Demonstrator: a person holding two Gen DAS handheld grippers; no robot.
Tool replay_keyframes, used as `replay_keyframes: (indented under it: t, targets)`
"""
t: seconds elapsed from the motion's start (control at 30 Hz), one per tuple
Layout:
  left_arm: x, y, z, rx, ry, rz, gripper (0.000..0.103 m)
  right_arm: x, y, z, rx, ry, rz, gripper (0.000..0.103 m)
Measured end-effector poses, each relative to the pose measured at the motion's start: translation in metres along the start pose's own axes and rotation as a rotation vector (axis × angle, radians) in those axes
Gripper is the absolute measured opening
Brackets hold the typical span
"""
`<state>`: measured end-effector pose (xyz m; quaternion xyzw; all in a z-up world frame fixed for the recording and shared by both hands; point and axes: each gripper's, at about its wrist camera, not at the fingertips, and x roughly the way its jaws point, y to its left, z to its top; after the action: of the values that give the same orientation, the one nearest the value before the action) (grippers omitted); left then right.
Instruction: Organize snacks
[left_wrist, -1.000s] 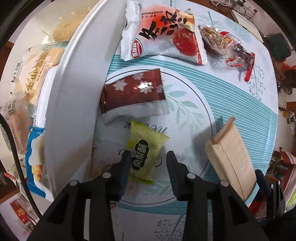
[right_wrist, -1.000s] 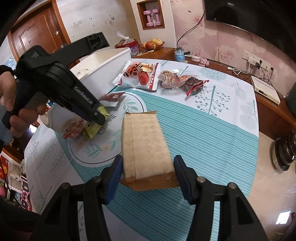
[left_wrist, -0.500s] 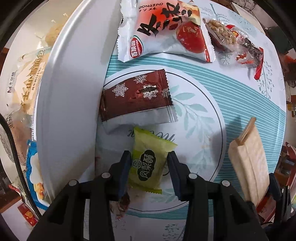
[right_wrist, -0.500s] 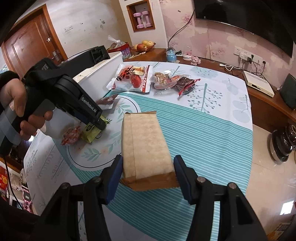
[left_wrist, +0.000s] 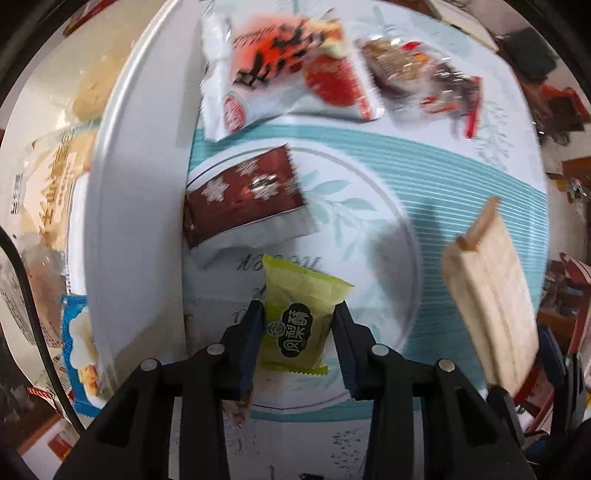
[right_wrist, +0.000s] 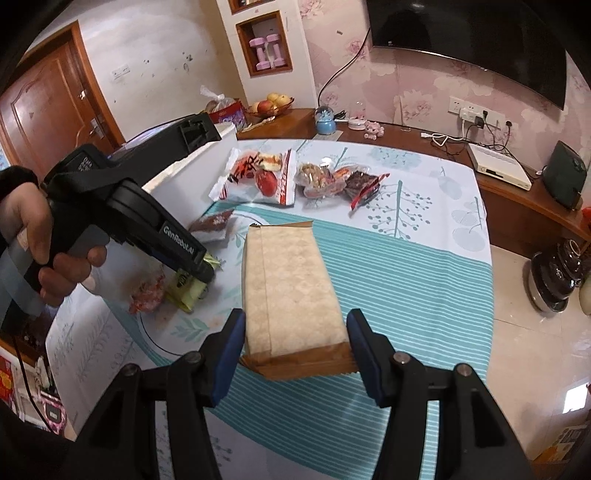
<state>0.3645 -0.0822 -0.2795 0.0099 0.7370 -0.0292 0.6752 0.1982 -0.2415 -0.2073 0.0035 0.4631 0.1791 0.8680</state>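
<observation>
1. At far left in the left wrist view, a white bin (left_wrist: 122, 206) stands on the desk (left_wrist: 424, 173); bagged snacks lie inside it, among them a blue pack (left_wrist: 79, 354).
2. Just right of the bin wall lies a brown pack (left_wrist: 240, 195) with snowflake print, flat on the cloth.
3. Above it in the same view lies a white-and-red bag (left_wrist: 288, 74), and to its right a cluster of clear wrappers (left_wrist: 424, 81).
4. The left gripper (left_wrist: 298, 325) points straight down over the desk. Its jaws have just been closing, and the green pack (left_wrist: 299, 321) sits between them with both pads against its sides, so it is gripped.
5. In the right wrist view a hand (right_wrist: 40, 254) holds the left gripper's handle, and the green pack (right_wrist: 184, 291) shows under the tips beside a pink wrapper (right_wrist: 147, 295).
6. The right gripper (right_wrist: 295, 343) slopes down toward the desk, its jaws about half open and closed on the near end of a tan bag (right_wrist: 288, 291), each pad pressing an edge.
7. The tan bag (left_wrist: 495, 295) hangs at the right edge of the left wrist view, lifted above the striped cloth and well apart from the green pack.
</observation>
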Motion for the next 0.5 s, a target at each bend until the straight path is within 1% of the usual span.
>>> replay_keyframes:
  t: [0.13,0.4,0.5]
  targets:
    - [-0.023,-0.008,-0.004,0.058,-0.046,-0.029,0.036,-0.008,0.009,0.006,0.012,-0.025,-0.02,0.056]
    - [-0.072,-0.013,-0.012,0.139,-0.136,-0.07,0.036,-0.028,0.026,0.019,0.043,-0.112,-0.05,0.056]
    - [-0.091,-0.006,-0.015,0.162,-0.179,-0.12,0.036,-0.035,0.031,0.025,0.06,-0.14,-0.069,0.056]
